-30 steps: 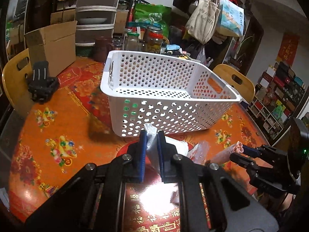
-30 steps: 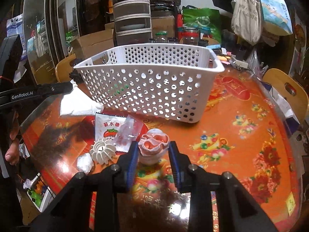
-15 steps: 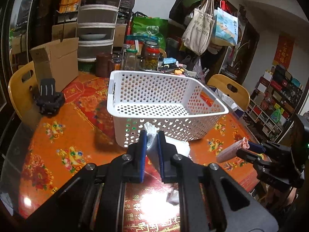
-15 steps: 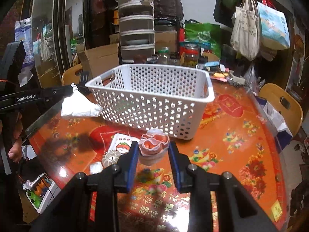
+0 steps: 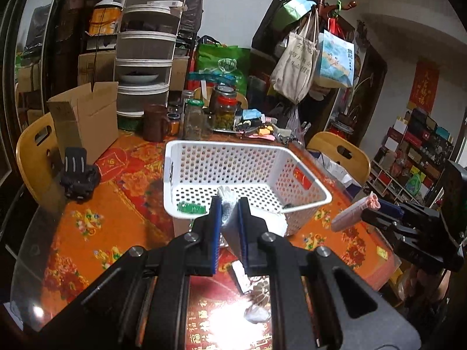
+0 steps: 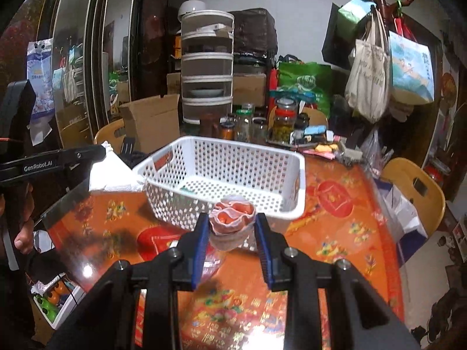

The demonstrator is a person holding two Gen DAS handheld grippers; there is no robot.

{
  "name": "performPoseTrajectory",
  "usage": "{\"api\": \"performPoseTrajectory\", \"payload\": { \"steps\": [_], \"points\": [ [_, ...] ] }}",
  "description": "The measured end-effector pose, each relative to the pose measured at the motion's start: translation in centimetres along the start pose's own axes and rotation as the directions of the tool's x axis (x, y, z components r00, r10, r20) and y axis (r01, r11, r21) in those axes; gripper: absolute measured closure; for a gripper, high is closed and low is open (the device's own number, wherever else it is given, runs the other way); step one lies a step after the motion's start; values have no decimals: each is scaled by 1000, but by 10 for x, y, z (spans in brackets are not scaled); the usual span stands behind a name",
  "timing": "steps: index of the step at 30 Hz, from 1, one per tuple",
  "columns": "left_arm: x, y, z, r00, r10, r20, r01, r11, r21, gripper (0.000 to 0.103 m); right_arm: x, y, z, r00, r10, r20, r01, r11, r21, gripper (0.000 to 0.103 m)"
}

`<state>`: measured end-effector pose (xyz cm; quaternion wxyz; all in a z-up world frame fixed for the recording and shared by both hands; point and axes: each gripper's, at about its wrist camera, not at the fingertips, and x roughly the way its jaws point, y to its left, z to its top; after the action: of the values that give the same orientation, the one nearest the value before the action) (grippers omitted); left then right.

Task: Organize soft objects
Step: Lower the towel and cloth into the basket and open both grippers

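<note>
The left gripper [image 5: 228,208] is pinching a white tissue pack [image 5: 233,227] just short of the white basket [image 5: 248,175], which is sitting on the orange table [image 6: 335,227]. The right gripper [image 6: 232,229] is clamping a pink rolled cloth [image 6: 232,218] near the basket's front wall. Both items are looking light and squashy, so gripping mid-body is probably suiting them best.

text: "GenRobot.AI" | on: left gripper [image 6: 58,160] arm | other lettering: unreadable
</note>
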<state>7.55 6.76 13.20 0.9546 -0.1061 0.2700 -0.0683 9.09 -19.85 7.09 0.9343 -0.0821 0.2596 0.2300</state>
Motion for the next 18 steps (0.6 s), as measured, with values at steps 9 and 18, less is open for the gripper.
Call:
{"api": "performPoseTrajectory", "payload": {
  "steps": [9, 18],
  "points": [
    [25, -5, 41, 1000, 21, -5, -21, 1000, -3, 93, 22, -15, 46, 1000, -3, -1, 3, 1000, 15, 73],
    [113, -12, 78, 988, 115, -105, -112, 993, 38, 93, 99, -41, 70, 994, 5, -110, 3, 998, 70, 73]
  ]
}}
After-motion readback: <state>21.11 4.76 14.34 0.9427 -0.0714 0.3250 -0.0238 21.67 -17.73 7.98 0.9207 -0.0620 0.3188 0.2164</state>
